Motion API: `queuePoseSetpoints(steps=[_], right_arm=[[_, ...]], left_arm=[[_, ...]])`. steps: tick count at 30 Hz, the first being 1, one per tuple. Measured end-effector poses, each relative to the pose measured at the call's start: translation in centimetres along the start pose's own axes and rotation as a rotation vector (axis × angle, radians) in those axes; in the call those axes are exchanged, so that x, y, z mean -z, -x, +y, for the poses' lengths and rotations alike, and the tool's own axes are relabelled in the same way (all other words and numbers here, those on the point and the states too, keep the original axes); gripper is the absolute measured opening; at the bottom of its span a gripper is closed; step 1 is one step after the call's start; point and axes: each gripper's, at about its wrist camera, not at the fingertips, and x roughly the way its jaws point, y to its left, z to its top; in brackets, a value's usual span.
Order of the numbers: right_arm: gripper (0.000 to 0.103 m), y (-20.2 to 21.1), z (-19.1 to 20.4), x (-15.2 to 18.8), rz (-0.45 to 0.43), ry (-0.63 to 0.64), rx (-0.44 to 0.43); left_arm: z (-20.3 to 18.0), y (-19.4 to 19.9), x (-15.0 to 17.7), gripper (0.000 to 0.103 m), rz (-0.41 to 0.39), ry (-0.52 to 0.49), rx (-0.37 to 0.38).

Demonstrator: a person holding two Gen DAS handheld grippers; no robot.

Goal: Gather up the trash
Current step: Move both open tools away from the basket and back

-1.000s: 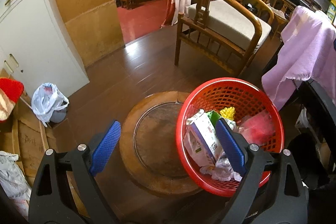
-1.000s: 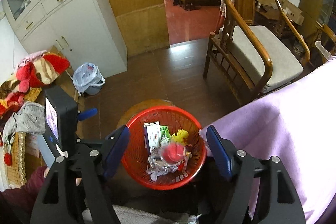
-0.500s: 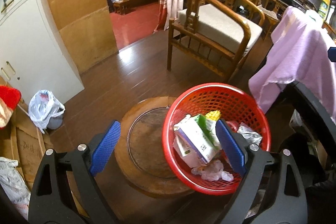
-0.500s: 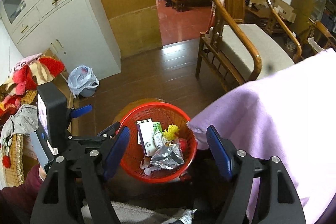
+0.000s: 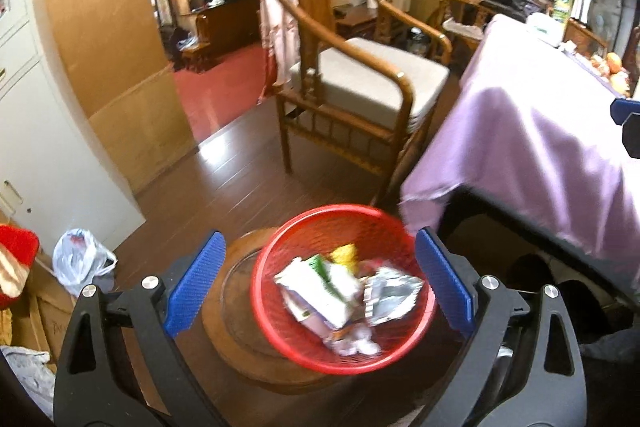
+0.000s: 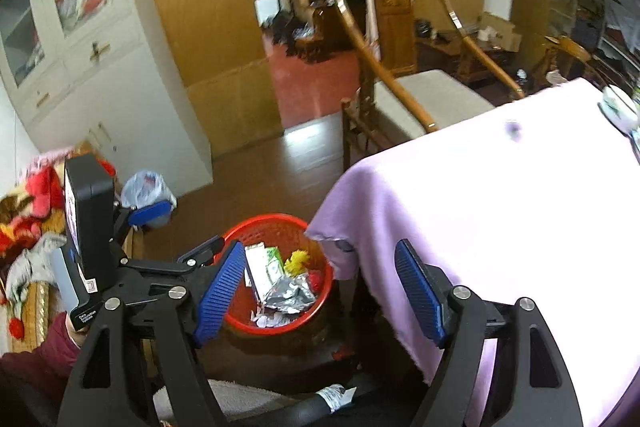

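**Me:** Trash sits piled in the round red plastic mesh basket (image 5: 344,287) — a white-and-green carton (image 5: 320,287), a crumpled silver foil wrapper (image 5: 390,293), a yellow scrap (image 6: 297,261) and some white paper bits. The basket rests on a round wooden stool (image 5: 236,311), just beside the corner of the table under the lilac cloth (image 6: 500,207).

**Partner:** Why there?

**Me:** I'd judge it's parked low by the table edge so anything cleared off the top drops in easily.

**Partner:** And your tongs?

**Me:** My left gripper (image 5: 316,285) has its blue pads spread wide with nothing between them; the basket only shows beyond. My right gripper (image 6: 320,291) has just widened a little; it's well open and empty, over the cloth's corner.

**Partner:** Next?

**Me:** Probably the tabletop, though I can't yet make out any rubbish on it.
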Motion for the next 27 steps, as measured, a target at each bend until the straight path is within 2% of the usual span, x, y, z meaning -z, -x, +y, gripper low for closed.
queuePoseSetpoints(steps=[4,13,22,27], right_arm=[[0.079,2.7,-2.2,1.2,-0.055,-0.035,0.011],[0.086,7.6,-8.3,4.0,-0.169,-0.130,0.031],[0.090,9.5,-13.7,5.3,-0.233,-0.149,0.021],[0.090,9.8,-16.0,5.2,-0.244,-0.159,-0.053]], left_arm=[[-2.7,1.5,-1.2,0.093,-0.004,-0.032,0.044],[-9.9,5.0,-3.3,0.096,-0.074,-0.128,0.036],[-15.5,6.3,-6.4,0.096,-0.090,-0.136,-0.027],[-16.7,7.3,-8.0,0.096,-0.096,-0.082,-0.126]])
